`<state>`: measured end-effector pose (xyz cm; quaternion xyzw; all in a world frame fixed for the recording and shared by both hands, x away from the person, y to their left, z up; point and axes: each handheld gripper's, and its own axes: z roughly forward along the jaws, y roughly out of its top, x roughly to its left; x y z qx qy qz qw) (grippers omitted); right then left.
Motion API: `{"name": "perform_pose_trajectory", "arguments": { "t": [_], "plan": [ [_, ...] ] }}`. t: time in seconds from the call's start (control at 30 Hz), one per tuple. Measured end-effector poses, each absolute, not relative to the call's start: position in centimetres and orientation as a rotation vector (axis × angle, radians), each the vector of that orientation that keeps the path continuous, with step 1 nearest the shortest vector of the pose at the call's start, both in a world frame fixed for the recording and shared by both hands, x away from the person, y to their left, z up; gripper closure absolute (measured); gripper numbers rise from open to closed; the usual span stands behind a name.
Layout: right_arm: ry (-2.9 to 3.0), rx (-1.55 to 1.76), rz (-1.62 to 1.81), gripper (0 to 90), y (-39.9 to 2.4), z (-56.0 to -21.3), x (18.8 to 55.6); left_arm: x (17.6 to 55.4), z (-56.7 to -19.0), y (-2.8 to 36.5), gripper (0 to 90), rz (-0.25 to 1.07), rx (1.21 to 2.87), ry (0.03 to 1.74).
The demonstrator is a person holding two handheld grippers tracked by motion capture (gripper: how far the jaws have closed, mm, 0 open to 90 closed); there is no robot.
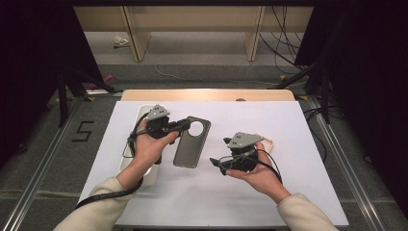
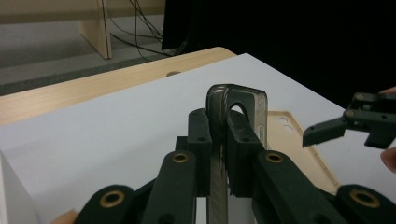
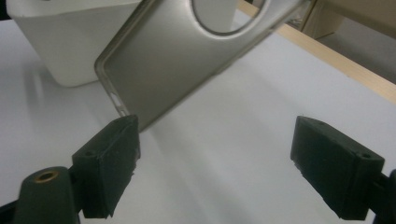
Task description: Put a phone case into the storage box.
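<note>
In the high view the person's left hand (image 1: 150,144) reaches forward from the lower left of the frame, holding the left tool (image 1: 185,126) level and pointing toward the right; its jaws are pinching the upper edge of a grey phone case (image 1: 191,143), which sits near the middle of the picture over the white tabletop (image 1: 288,144). The left gripper view shows the case edge-on, clamped upright between the pads. The right hand (image 1: 260,175) lies palm up at lower right, its right tool (image 1: 219,151) aimed left toward the case, jaws spread wide with nothing between them. A beige phone case (image 2: 292,140) lies flat just beyond the right hand. A white tray (image 1: 139,168) sits under the left hand; its contents cannot be seen.
</note>
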<state>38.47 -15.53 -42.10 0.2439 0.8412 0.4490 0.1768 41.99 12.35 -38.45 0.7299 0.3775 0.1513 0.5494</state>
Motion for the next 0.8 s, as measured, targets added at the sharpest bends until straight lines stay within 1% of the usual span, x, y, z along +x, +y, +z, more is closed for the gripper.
{"name": "perform_pose_trajectory", "arguments": {
  "t": [0.13,0.43,0.8],
  "plan": [
    [2.355,0.743,1.294,16.9,-16.3,-42.1,38.4,41.5,-38.5,12.9,81.7,0.371,1.708,0.859],
    [2.310,0.813,1.346,16.8,-17.6,-42.1,38.4,40.7,-38.7,13.5,81.7,0.369,1.694,0.839],
    [2.240,0.891,1.387,16.5,-20.0,-42.0,38.1,40.4,-38.1,13.9,81.7,0.388,1.679,0.808]
  ]
}}
